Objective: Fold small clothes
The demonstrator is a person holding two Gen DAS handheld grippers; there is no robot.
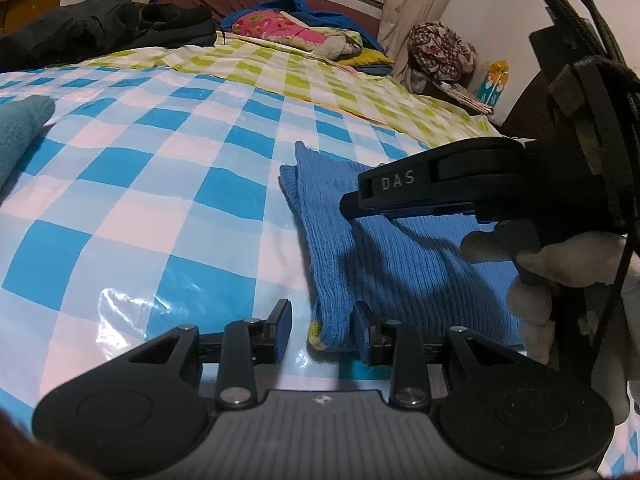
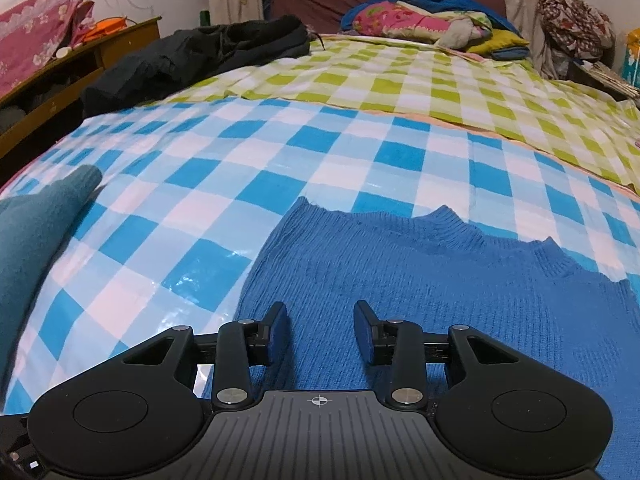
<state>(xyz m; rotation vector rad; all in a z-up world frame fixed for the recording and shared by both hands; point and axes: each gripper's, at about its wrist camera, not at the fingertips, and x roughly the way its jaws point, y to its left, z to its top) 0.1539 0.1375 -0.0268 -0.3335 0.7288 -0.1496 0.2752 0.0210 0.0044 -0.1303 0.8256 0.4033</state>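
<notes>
A blue knit sweater lies folded flat on the blue-and-white checked sheet. My left gripper is open low at the sweater's near left corner. That corner lies between the jaws against the right pad, and the left pad stands clear of it. My right gripper hovers open over the sweater's left part with nothing pinched. In the left wrist view the right gripper shows side-on above the sweater, held by a white-gloved hand.
A teal garment lies at the left edge of the sheet. Farther back are a green checked sheet, black clothes and a pink bundle. A wooden cabinet stands left of the bed.
</notes>
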